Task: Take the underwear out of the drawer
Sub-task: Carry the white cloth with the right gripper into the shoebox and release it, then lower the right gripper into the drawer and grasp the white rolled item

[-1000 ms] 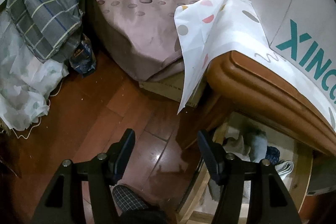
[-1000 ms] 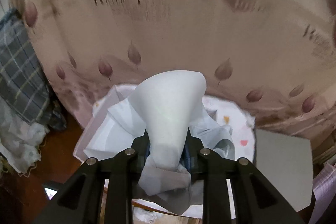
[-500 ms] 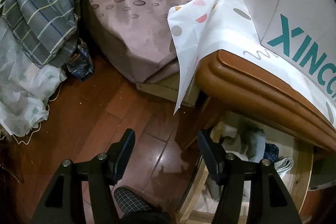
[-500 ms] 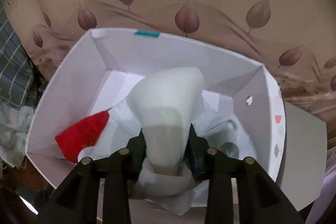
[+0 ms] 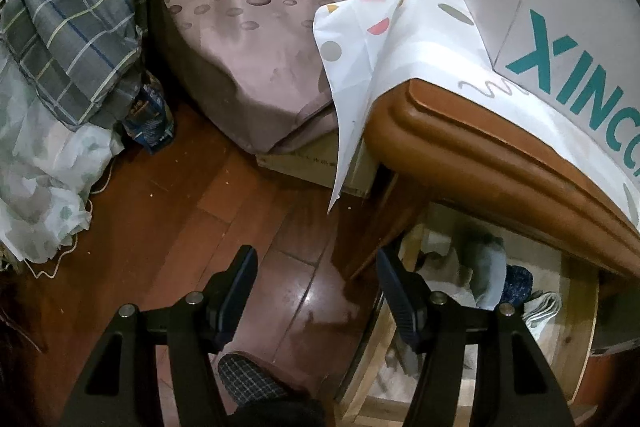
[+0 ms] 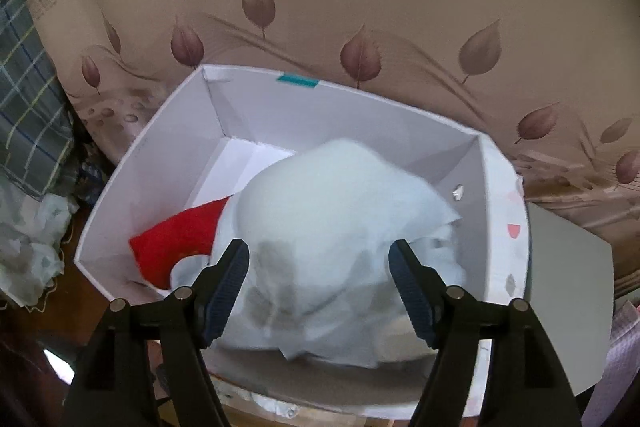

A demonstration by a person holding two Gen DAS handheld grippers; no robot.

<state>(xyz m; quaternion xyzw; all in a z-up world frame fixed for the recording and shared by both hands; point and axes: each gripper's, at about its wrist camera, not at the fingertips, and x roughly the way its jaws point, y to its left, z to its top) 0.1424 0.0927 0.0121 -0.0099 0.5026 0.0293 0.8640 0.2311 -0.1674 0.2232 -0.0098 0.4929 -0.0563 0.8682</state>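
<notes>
Underwear, a pale white bundle, sits in the white box seen from the right wrist view, bulging between the fingers of the right gripper. Its jaws are opening, and the pads stand clear of the cloth on both sides, so nothing is gripped. A red garment lies just left of the bundle, tucked partly under it, against the box's near-left wall. The far-left corner of the box floor is bare. Beyond the box's far wall spreads a pinkish bedsheet printed with leaves.

Only the left wrist view shows the drawer. It stands pulled out under the rounded brown edge of a wooden cabinet top, with more folded pale and dark cloth inside it. The left gripper hangs over the wooden floor just left of the drawer's near-left rim, jaws apart and empty. A checked slipper shows below it. Farther off, a dotted white cloth drapes over the cabinet's left corner, and the box's outer side with teal lettering stands on top. The bare floor runs left to a heap of checked and white fabric; the bed closes the far side.
</notes>
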